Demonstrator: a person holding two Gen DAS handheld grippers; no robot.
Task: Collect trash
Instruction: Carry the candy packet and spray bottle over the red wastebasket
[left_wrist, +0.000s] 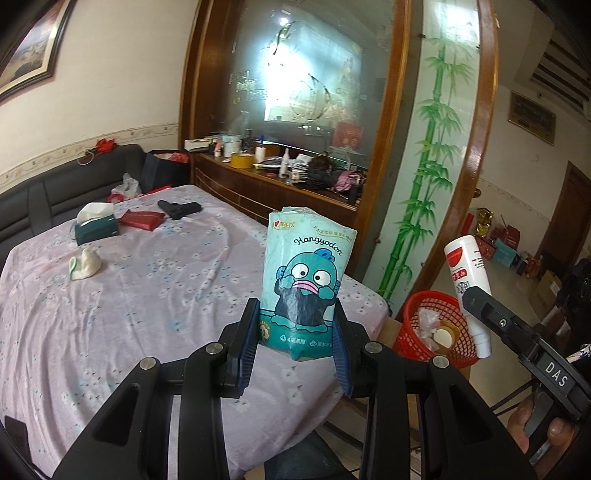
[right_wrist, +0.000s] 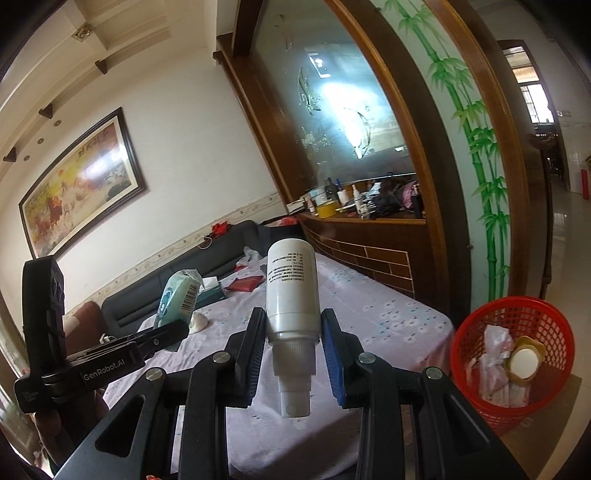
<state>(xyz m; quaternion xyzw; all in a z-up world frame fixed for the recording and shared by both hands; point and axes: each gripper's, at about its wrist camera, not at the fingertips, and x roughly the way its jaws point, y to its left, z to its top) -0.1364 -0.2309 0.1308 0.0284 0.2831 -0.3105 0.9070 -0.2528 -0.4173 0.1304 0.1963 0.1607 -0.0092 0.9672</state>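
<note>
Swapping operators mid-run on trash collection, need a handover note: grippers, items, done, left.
Left gripper: shut on the tissue pack, held above the table.
Right gripper: shut on the white bottle, nozzle toward the camera.
Red basket: beside the table, already holding wrappers and a lid.
Left: drop both items in, then the crumpled wad on the table.

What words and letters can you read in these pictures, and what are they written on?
"Hangyodon": teal tissue pack held in the left gripper.
"DAS": body of the right gripper, seen from the left wrist.
"GenRobot.AI": body of the left gripper, seen from the right wrist.
White spray bottle held in the right gripper: print too small to read.
Small print on the pack and the wall painting: too blurred.
</note>
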